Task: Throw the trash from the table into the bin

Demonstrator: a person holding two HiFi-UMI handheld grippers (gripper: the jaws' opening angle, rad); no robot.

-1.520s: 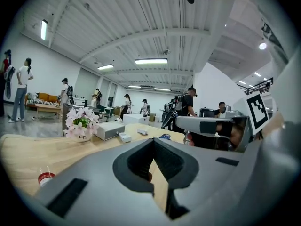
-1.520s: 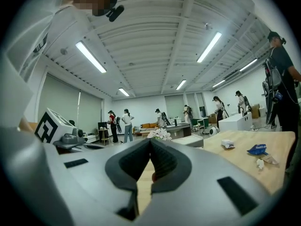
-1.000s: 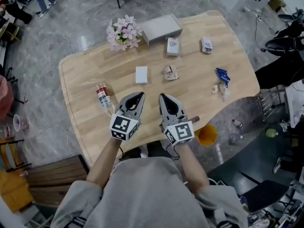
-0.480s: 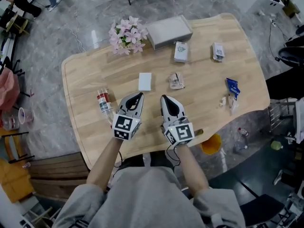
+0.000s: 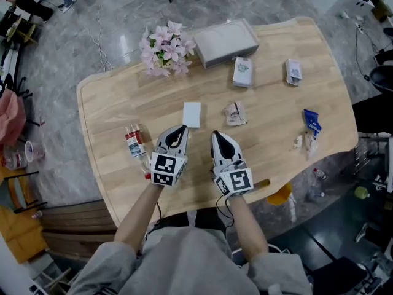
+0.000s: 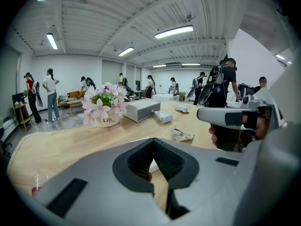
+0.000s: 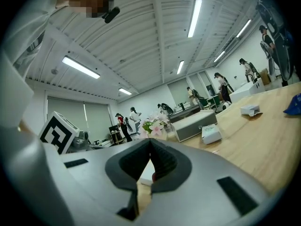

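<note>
Trash lies spread over the wooden table [image 5: 110, 103]: a flat white packet [image 5: 191, 114], a crumpled wrapper [image 5: 235, 113], a white carton [image 5: 243, 71], a second small packet [image 5: 293, 71], a blue wrapper [image 5: 312, 123] and a clear bottle [image 5: 134, 143] on its side. An orange bin [image 5: 280, 194] shows below the table's near right edge. My left gripper [image 5: 180, 129] hangs just short of the white packet, shut and empty. Beside it my right gripper [image 5: 217, 134] is also shut with nothing in it. In the left gripper view the crumpled wrapper [image 6: 181, 135] lies ahead to the right.
A pot of pink flowers [image 5: 164, 48] and a grey box [image 5: 226, 42] stand at the table's far side. Small scraps [image 5: 299, 142] lie by the blue wrapper. Several people stand in the room beyond the table [image 6: 47, 86].
Both grippers have sunk toward the tabletop and moved forward, closer to the white packet and the crumpled wrapper. Their jaws stayed shut.
</note>
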